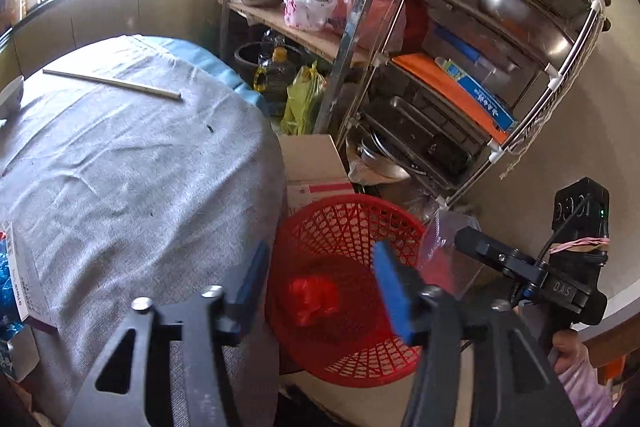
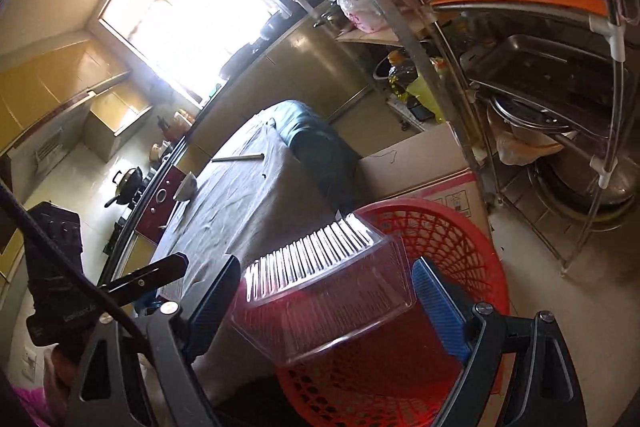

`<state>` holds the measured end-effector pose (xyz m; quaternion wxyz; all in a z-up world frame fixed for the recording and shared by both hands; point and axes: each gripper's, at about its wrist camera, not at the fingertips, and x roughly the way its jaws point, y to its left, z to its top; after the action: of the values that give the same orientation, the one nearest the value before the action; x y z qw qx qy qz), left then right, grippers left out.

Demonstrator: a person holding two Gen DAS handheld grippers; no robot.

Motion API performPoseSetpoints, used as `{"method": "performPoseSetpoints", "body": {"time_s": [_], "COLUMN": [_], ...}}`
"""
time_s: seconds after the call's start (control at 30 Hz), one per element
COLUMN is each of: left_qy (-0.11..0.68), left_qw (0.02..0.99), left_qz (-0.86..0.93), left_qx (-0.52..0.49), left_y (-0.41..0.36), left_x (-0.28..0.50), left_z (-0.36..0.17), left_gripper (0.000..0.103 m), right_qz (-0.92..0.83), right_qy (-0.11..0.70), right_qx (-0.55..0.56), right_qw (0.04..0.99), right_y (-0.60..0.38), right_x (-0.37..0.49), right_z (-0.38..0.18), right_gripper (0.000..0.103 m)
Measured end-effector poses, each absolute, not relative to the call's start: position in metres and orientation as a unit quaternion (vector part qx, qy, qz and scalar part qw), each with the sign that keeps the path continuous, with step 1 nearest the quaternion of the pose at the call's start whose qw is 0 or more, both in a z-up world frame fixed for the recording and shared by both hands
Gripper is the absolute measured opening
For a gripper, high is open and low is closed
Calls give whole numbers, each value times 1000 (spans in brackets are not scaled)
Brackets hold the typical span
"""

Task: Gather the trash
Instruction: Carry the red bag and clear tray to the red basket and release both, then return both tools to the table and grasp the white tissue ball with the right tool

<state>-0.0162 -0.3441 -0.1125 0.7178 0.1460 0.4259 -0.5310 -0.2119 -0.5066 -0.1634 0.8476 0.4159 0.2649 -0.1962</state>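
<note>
My left gripper (image 1: 320, 287) stands open over a red mesh basket (image 1: 360, 219) on the floor beside the table. A crumpled red plastic scrap (image 1: 316, 301) lies inside the basket, below the blue pads and apart from them. My right gripper (image 2: 326, 303) is shut on a clear ribbed plastic container (image 2: 324, 291), held over the same red basket (image 2: 452, 235). In the left wrist view that clear container (image 1: 440, 247) shows at the basket's right rim, with one right finger (image 1: 480, 247) against it. A left finger (image 2: 152, 273) shows at the left of the right wrist view.
A table under grey cloth (image 1: 120, 167) holds a thin stick (image 1: 112, 83), a white bowl (image 1: 10, 95) and a box (image 1: 24, 283) at the near left. A cardboard box (image 1: 312, 163) stands behind the basket. A loaded metal rack (image 1: 460, 87) fills the right side.
</note>
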Motion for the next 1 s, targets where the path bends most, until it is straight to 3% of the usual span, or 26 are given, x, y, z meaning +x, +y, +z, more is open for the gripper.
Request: {"method": "performPoseSetpoints", "body": {"time_s": [0.3,0.4,0.73,1.0], "left_qy": [396,386,341,353], "left_qw": [756,780,890,910], "left_qz": [-503,-476,-283,-210], "left_qx": [133,127,111,61], "left_y": [-291,-245,-41,42], "left_x": [8,20,58,96], "left_z": [-85,-72,-59,-76], "left_gripper": [61,61,80,80], "right_qz": [-185,-176,-106,-6], "right_qy": [261,267,295,353], "right_qx": [398,381,337,269], "right_qw": [860,868,888,896], "right_y": [-494,-484,-437,-345], "right_x": [-192,-180,-104,-22], "right_z": [-151,-143,-119,-108], "right_gripper": [90,90,90,90]}}
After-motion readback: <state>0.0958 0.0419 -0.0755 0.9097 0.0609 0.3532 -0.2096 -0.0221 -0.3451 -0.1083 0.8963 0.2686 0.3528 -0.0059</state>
